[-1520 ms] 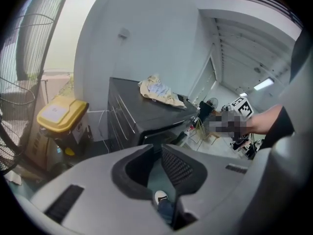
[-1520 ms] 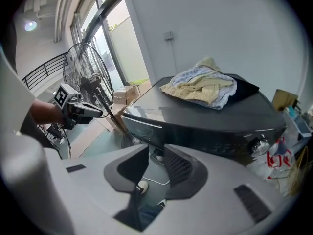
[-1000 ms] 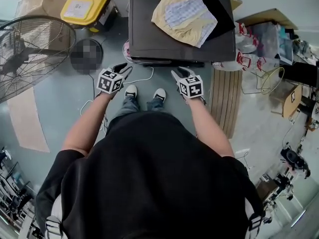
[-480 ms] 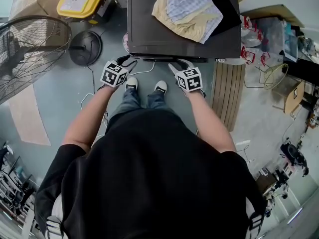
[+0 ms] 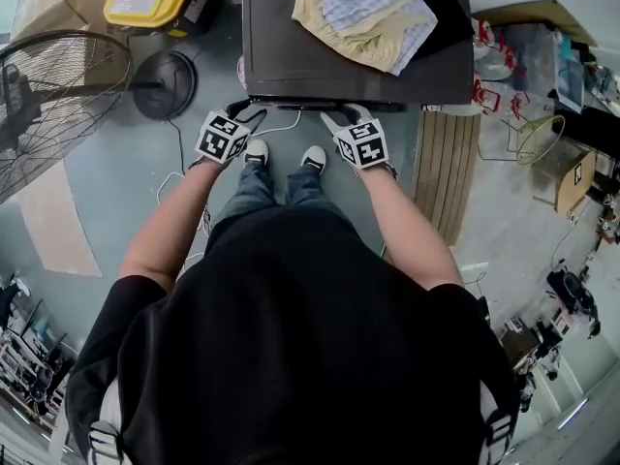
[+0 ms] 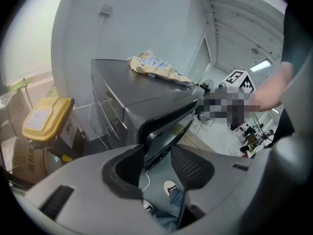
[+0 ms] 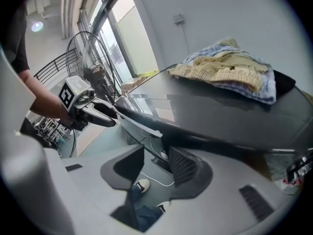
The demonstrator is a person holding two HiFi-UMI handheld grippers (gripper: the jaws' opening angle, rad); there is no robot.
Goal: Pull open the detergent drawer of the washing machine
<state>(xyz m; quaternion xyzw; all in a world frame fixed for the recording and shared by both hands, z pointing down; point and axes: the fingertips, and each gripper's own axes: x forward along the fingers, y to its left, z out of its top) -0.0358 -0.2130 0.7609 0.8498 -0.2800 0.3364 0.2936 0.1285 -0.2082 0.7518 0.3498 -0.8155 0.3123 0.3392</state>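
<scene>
The left gripper and right gripper, fingers just spread and empty, face the washing machine's crosswise front edge, close ahead.

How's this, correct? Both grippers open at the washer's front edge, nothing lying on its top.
Not quite: crumpled clothes lie on the washer's top, per the head view. The left gripper and right gripper, jaws just opening, nothing gripped, are at its front edge.

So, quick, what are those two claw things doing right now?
Left grey gripper: open, jaws just been opening, holding nothing.
Right grey gripper: open, jaws just been opening, holding nothing.
</scene>
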